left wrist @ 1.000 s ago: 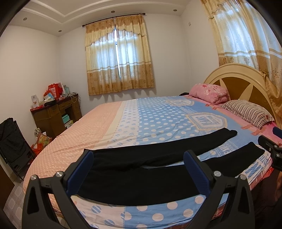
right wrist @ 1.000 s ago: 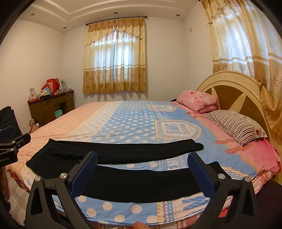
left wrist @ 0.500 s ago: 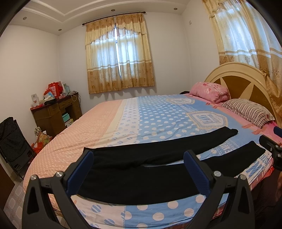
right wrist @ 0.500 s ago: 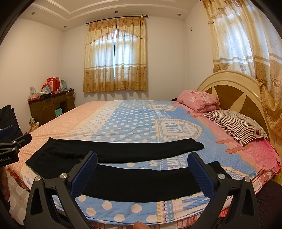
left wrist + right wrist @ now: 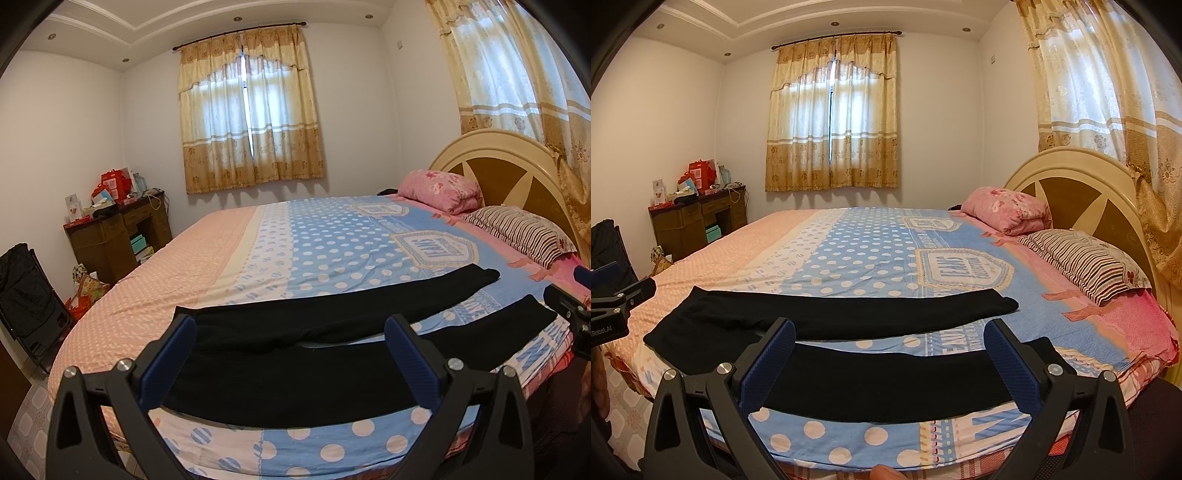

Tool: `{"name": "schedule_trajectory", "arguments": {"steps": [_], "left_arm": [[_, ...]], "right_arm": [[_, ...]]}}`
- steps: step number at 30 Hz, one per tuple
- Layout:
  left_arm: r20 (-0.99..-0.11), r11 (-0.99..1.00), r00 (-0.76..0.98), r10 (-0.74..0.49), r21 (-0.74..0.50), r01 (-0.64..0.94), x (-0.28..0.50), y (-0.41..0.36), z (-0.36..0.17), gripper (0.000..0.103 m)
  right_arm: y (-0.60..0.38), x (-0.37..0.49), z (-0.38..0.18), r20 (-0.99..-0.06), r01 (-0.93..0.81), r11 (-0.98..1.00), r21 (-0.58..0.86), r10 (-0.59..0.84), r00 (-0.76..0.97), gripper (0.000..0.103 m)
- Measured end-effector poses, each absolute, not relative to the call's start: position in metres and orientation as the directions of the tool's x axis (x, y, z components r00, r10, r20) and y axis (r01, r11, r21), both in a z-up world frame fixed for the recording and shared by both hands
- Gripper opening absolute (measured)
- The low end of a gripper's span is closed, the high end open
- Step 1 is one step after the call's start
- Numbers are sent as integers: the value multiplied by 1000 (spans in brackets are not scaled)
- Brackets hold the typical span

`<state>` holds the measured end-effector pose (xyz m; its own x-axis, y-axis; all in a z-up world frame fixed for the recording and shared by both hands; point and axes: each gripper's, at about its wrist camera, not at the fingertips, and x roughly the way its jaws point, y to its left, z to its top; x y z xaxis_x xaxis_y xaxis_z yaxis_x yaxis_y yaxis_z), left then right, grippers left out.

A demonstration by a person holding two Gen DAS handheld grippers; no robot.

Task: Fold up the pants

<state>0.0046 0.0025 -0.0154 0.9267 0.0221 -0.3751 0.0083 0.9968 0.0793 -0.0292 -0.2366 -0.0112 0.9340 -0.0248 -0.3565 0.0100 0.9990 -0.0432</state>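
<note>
Pants not folded yet, just flat along the bed's near edge

Black pants unfolded; left gripper and right gripper both gape wide, empty. Next I'd guess: grab a leg.

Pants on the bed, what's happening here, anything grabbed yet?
Nothing grabbed yet. A person holds both grippers above the near edge of the bed. The black pants lie flat and unfolded, waist to the left, both legs spread apart toward the striped pillow. The left gripper is open over the waist end; the right gripper is open over the near leg. Neither touches the fabric, so folding has not begun.
</note>
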Motion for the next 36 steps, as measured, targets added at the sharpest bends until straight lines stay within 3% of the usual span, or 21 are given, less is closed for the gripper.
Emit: {"name": "schedule_trajectory", "arguments": {"steps": [18,22,27,36], "left_arm": [[-432,999,902,-12,28,26,20,11,-23,103],[-454,997,890,31,71,2,42,20,-34,103],[-488,983,855,174,142,-119,92,80,-55,103],[-616,966,746,253,123,-225,168,198,-87,103]], "right_arm": [[-234,-12,-28,-418,0,998,-63,-27,908,102],[-233,0,-43,-456,-3,997,-79,-33,889,102],[-237,15,-65,-478,1,997,-81,-39,877,102],[-246,61,-111,-604,13,995,-103,-73,793,102]]}}
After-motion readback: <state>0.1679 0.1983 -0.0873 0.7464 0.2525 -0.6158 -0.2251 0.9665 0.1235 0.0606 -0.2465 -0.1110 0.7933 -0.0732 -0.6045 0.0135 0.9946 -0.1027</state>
